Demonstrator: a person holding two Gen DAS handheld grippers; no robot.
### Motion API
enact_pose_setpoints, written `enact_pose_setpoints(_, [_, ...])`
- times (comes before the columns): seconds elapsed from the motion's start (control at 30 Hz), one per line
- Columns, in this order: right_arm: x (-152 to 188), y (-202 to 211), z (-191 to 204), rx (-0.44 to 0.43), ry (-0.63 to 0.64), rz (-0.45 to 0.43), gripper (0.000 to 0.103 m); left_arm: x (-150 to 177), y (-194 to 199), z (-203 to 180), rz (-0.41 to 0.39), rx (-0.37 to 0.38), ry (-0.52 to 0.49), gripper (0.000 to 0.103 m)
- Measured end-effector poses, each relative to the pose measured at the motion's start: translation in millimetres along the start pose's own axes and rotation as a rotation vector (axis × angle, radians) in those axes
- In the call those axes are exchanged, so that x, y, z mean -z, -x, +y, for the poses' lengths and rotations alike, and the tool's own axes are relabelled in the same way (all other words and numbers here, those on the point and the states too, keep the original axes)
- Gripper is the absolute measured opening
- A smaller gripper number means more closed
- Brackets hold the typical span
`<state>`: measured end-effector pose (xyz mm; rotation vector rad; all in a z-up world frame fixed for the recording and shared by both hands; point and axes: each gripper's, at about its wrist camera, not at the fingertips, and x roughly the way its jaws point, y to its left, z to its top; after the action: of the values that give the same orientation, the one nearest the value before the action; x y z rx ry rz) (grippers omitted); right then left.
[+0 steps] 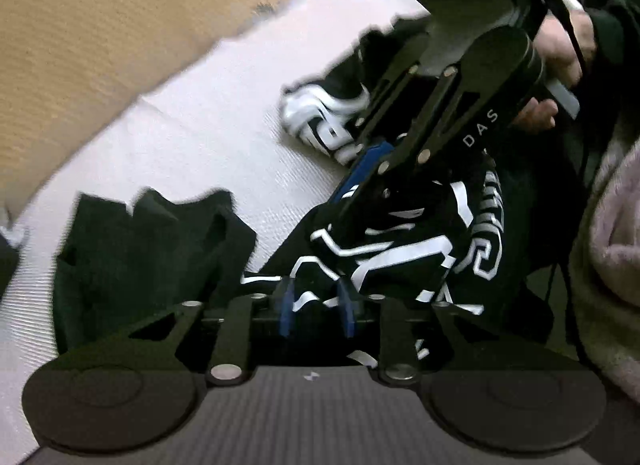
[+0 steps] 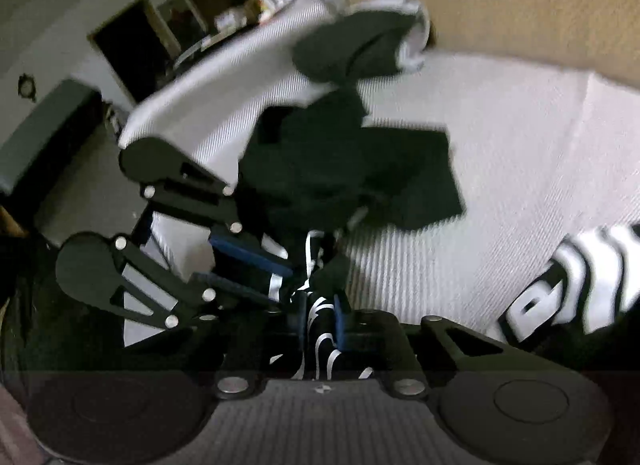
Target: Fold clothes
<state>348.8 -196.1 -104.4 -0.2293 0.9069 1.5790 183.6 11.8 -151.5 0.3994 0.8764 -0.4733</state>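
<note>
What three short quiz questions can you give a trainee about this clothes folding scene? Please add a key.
1. True or false: the right gripper is shut on the printed garment.
2. Choose one: the surface under the clothes is A) white, B) red, C) green.
3. Fill the gap: the plain garment lying beside the printed one is ___ in colour.

Key: 1 true; 2 A; 3 black.
</note>
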Motion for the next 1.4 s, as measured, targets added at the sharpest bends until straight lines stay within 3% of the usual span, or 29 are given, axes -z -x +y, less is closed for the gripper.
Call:
enact_pose_setpoints(0.17, [-15.3,26.6,-0.2,0.003,-0.009,-0.104,0.012,-4.0,27.2,25.9,-0.089,-0.031,0.11,0.052])
enact_pose_setpoints(0.2, [-19.3,32.7,0.5,-0.004,-0.015,-0.134,0.008,-4.0,32.0,31.8,-0.104,-0.034,0.137,0.055])
enact_pose_setpoints(0.33, [-37.6,69.3,1.8,-0.03,-0.044,-0.282,0.0,1.9,39.0,52.3,-0.131,-0.069,0.24,0.057])
enact_pose_setpoints(0.43, [-43.3,69.5,5.6,0.027,0.007,-0.226,0.0,9.5,32.9,61.5,-0.109,-0.083,0.294,0.057])
enact_pose_setpoints(0.57, [-34.3,64.5,11.0,0.092,0.073,-0.161,0.003,10.7,32.9,60.7,-0.138,-0.09,0.33,0.057])
enact_pose_setpoints(0.63, [-21.8,61.0,13.6,0.12,0.087,-0.157,0.018,5.7,32.7,57.2,-0.147,-0.082,0.313,0.06])
enact_pose_setpoints(0.77, [0.9,55.9,17.2,0.091,0.079,-0.157,0.027,-7.8,22.9,50.3,-0.105,-0.127,0.191,0.065])
enact_pose_setpoints(0.83, [10.3,55.2,19.0,0.095,0.057,-0.18,0.038,-16.4,4.4,38.2,-0.024,-0.221,0.074,0.067])
enact_pose_setpoints(0.9, [18.2,52.2,19.5,0.093,0.039,-0.188,0.041,-20.0,-20.7,22.5,0.066,-0.347,-0.079,0.058])
enact_pose_setpoints(0.93, [21.5,49.8,19.1,0.091,0.031,-0.185,0.041,-20.0,-28.8,17.5,0.089,-0.375,-0.123,0.053])
enact_pose_setpoints(1.0, [27.0,46.3,20.0,0.099,0.036,-0.176,0.041,-19.2,-34.6,15.7,0.098,-0.395,-0.14,0.02])
enact_pose_setpoints(1.1, [36.3,45.8,23.1,0.109,0.073,-0.184,0.043,-15.3,-19.5,28.2,0.049,-0.465,-0.067,0.016])
enact_pose_setpoints(1.23, [46.4,44.5,13.3,0.075,0.043,-0.201,0.044,-0.1,27.5,61.2,-0.016,-0.555,0.102,0.015])
enact_pose_setpoints(1.4, [58.7,49.6,2.4,0.032,0.002,-0.247,0.044,36.2,88.6,104.5,-0.031,-0.657,0.333,0.015])
